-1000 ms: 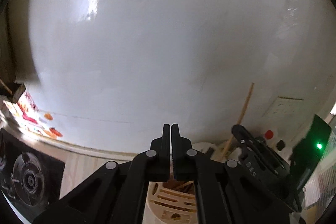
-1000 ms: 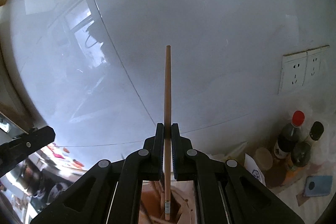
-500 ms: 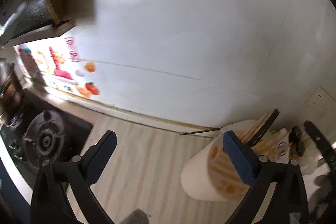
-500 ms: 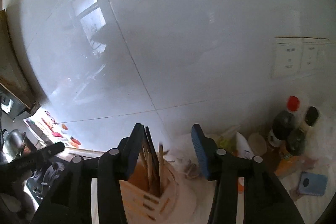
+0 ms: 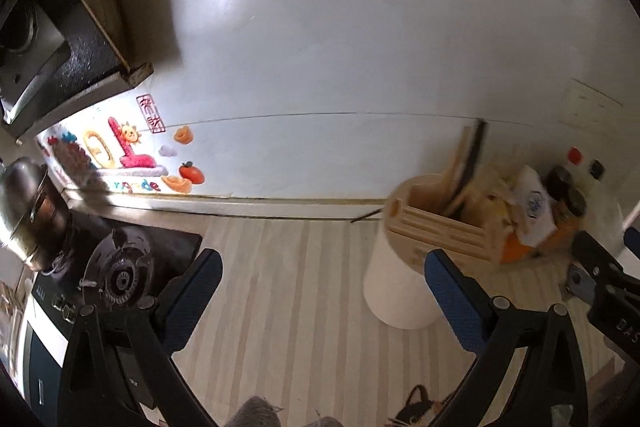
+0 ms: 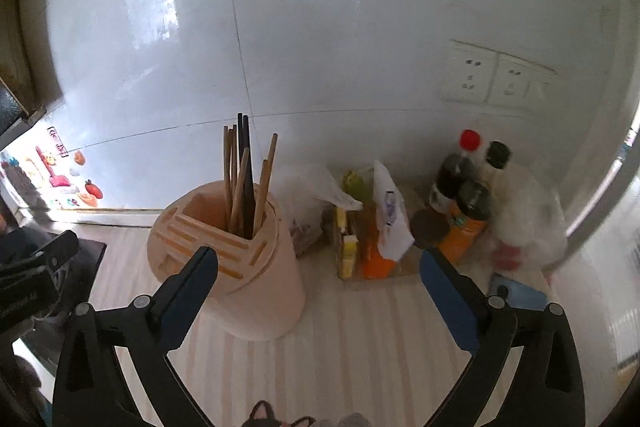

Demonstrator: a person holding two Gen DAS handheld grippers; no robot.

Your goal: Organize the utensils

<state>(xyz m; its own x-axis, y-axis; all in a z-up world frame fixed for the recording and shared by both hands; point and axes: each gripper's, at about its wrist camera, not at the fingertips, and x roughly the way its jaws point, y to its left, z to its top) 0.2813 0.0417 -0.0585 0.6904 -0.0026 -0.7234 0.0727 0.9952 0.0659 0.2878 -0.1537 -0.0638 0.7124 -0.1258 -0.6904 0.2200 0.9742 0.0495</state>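
A cream utensil holder stands on the striped counter, with several wooden and black chopsticks upright in its back compartment. It also shows in the left wrist view, blurred, at the right. My right gripper is open and empty, held back from the holder, which sits by its left finger. My left gripper is open and empty over the counter, left of the holder. A thin dark stick lies on the counter against the wall.
Sauce bottles, packets and plastic bags crowd the back right corner under wall sockets. A gas stove with a pot is at the left. A blue object lies at the right.
Both grippers went from shut to wide open and pulled back. The wooden chopstick my right gripper held now stands in the holder. The left view swung down from the wall onto the counter.
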